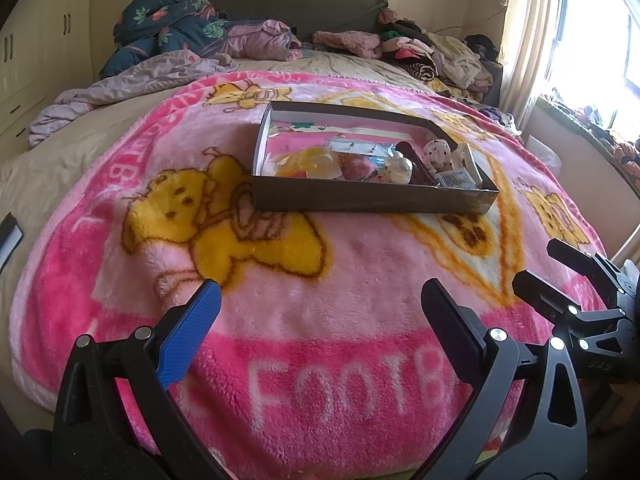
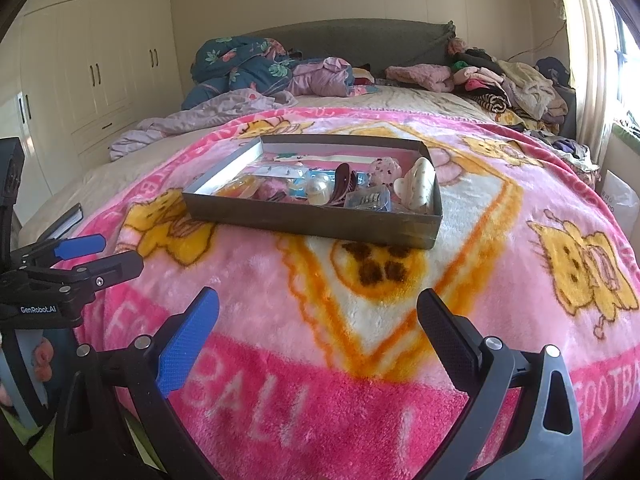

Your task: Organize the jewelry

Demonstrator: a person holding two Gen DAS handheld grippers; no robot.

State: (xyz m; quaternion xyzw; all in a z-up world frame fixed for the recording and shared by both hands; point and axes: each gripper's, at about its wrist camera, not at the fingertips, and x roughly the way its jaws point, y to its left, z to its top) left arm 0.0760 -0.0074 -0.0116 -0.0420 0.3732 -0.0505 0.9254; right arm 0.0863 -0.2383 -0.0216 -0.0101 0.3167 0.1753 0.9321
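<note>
A shallow dark cardboard box (image 1: 372, 198) (image 2: 312, 220) sits on a pink blanket (image 1: 320, 300) (image 2: 280, 280) on the bed. It holds several hair clips, small packets and trinkets, among them a white claw clip (image 2: 418, 186) (image 1: 466, 160), a cream round piece (image 1: 400, 168) (image 2: 318, 192) and a yellow item (image 1: 308, 160). My left gripper (image 1: 320, 300) is open and empty, low over the blanket's near part, well short of the box. My right gripper (image 2: 318, 308) is open and empty, also short of the box. Each gripper shows at the edge of the other's view (image 1: 560, 276) (image 2: 100, 252).
Piles of clothes (image 1: 420, 48) (image 2: 500, 76) and a blue floral quilt (image 1: 172, 24) (image 2: 240, 60) lie at the head of the bed. A dark book (image 2: 66, 222) lies at the bed's left edge. Wardrobes (image 2: 100, 60) stand left, a curtained window (image 1: 532, 32) right.
</note>
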